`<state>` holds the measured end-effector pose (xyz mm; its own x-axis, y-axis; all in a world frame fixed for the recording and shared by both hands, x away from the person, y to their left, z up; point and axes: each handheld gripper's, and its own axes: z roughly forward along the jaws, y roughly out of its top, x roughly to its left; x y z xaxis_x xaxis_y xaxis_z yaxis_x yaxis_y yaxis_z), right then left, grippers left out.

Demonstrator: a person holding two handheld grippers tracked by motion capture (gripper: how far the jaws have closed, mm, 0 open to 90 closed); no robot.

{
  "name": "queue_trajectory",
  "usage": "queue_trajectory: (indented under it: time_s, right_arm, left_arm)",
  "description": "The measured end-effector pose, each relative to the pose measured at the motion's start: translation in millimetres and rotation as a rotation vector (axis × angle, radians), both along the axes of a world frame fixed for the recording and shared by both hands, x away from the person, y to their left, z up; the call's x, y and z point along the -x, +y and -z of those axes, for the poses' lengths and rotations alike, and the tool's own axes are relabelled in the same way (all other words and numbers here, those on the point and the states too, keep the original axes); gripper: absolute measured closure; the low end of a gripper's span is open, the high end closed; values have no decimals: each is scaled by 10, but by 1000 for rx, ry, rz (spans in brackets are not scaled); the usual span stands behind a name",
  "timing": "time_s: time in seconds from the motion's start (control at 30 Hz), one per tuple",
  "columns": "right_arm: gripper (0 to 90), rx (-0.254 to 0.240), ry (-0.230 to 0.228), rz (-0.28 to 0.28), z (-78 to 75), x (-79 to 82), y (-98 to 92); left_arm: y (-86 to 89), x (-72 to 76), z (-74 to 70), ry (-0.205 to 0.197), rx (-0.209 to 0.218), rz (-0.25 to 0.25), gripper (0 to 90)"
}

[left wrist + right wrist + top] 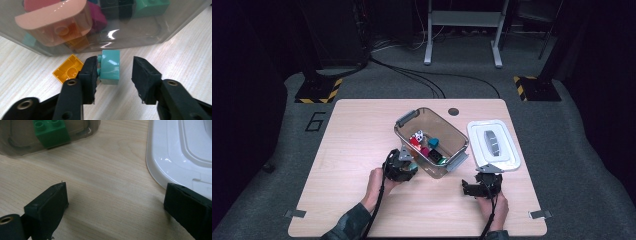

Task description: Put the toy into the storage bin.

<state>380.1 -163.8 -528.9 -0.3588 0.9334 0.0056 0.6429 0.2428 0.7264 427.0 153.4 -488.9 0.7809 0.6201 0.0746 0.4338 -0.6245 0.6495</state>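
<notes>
Left tool (114,72) low on the pale wooden surface (357,130), right beside the clear bin (432,142), jaws apart around a teal brick (109,67). Left pad touching the brick's studded side, right pad well clear of it, so no clamp yet. Brick standing on the surface just outside the bin wall, with a yellow brick (68,69) lying hollow side up just beside the left jaw. Inside the bin, seen through the wall: a pink curved piece (53,20), an orange one beneath it, a magenta one and a mint brick (150,6)

Right tool (116,200) held wide apart over bare wood, nothing between the jaws. Right jaw close against the corner of the white lid (175,152), which lies flat to the right of the bin; whether touching, cannot tell. Green brick (51,133) visible through the bin's near corner
</notes>
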Motion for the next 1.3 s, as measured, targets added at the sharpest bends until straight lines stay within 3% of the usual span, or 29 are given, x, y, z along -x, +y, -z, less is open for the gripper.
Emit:
queue_trajectory:
  time_s: [0.27, 0.67, 0.97, 1.3]
  right_arm:
    - [45, 0, 1, 1, 0, 1, 0]
    - [45, 0, 0, 0, 0, 0, 0]
    - [45, 0, 1, 1, -1, 1, 1]
    - [45, 0, 1, 1, 0, 1, 1]
  left_arm:
    - [48, 25, 32, -6, -2, -1, 710]
    - [246, 131, -76, -18, 13, -6, 717]
    - [373, 136, -163, 2, 32, -10, 718]
    - [514, 127, -411, -22, 48, -20, 719]
